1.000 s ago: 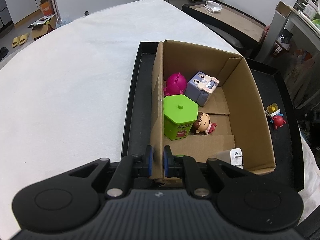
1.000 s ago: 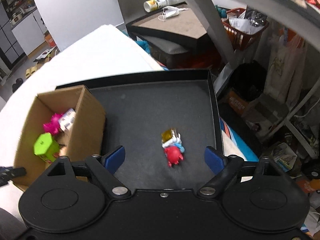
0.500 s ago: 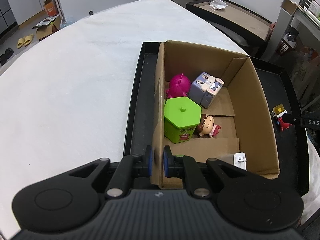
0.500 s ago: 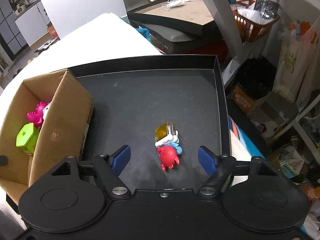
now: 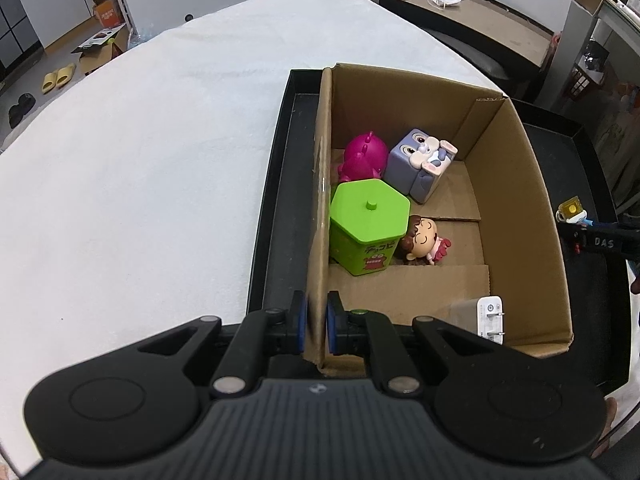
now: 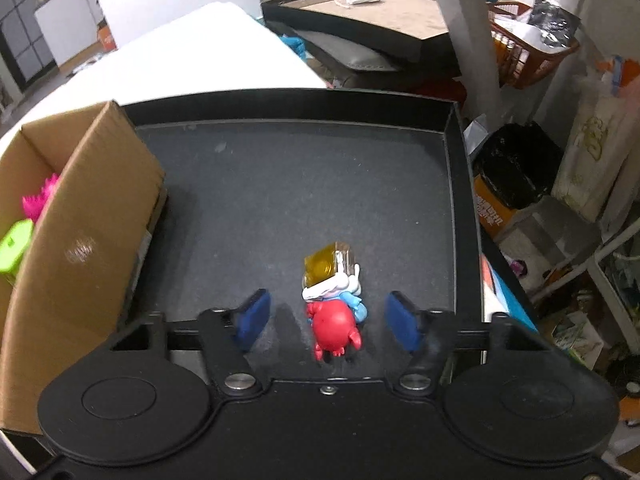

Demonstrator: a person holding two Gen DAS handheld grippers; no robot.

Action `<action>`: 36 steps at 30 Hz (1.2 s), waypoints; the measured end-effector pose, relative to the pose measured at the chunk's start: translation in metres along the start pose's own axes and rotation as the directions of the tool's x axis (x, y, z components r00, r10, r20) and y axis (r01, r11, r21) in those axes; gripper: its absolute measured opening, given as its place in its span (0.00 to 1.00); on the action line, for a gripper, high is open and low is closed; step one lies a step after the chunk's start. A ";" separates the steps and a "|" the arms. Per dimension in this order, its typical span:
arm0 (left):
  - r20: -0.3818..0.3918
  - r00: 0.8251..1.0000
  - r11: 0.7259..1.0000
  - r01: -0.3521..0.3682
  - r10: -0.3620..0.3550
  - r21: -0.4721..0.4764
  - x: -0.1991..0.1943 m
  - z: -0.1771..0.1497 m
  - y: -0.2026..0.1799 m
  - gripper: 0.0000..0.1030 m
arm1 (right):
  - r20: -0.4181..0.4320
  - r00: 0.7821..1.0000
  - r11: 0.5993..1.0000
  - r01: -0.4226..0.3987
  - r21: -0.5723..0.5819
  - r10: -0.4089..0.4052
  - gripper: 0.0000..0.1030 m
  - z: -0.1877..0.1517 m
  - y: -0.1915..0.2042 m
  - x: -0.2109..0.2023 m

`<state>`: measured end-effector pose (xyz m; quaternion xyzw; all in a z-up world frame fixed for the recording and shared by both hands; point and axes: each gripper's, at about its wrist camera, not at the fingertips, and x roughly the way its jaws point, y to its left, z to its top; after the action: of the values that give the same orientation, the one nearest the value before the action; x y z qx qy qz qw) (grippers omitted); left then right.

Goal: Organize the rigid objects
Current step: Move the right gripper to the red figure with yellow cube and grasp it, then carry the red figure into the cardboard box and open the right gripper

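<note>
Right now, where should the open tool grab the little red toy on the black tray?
Grab the red toy around its round red body, coming straight down from above. The right tool is open with one finger each side already. The body is the widest, smoothest part; the yellow block at the far end looks awkward to pinch.

Left wrist view looks forward and down from close above the cardboard box's (image 5: 516, 208) near wall, table (image 5: 140, 168) beyond. Right wrist view looks down, close, onto the black tray (image 6: 304, 184). Both share the box (image 6: 92, 216), tray (image 5: 596, 280) and the toy figure (image 6: 334, 304).
</note>
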<state>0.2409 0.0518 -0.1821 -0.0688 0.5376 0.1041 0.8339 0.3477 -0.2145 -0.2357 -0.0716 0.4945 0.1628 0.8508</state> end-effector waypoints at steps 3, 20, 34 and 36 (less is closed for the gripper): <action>-0.004 1.000 1.000 -0.010 0.010 0.013 0.001 0.002 -0.002 0.09 | 0.007 1.000 1.000 -0.007 -0.026 0.007 0.32 -0.002 0.001 -0.002; 0.004 1.000 1.000 -0.012 0.012 0.021 -0.003 -0.002 -0.002 0.09 | 0.007 1.000 1.000 -0.013 -0.015 0.014 0.32 -0.008 0.010 -0.040; 0.013 1.000 1.000 0.010 -0.010 0.009 -0.003 -0.003 0.002 0.09 | 0.097 0.995 0.998 0.036 -0.059 -0.030 0.32 0.005 0.020 -0.085; 0.014 1.000 1.000 0.016 -0.016 0.005 -0.003 -0.004 0.003 0.09 | 0.105 0.994 0.997 0.040 -0.063 -0.034 0.32 0.008 0.022 -0.090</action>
<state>0.2355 0.0538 -0.1807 -0.0702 0.5313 0.0965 0.8388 0.3053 -0.2100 -0.1528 -0.0997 0.4424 0.1664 0.8756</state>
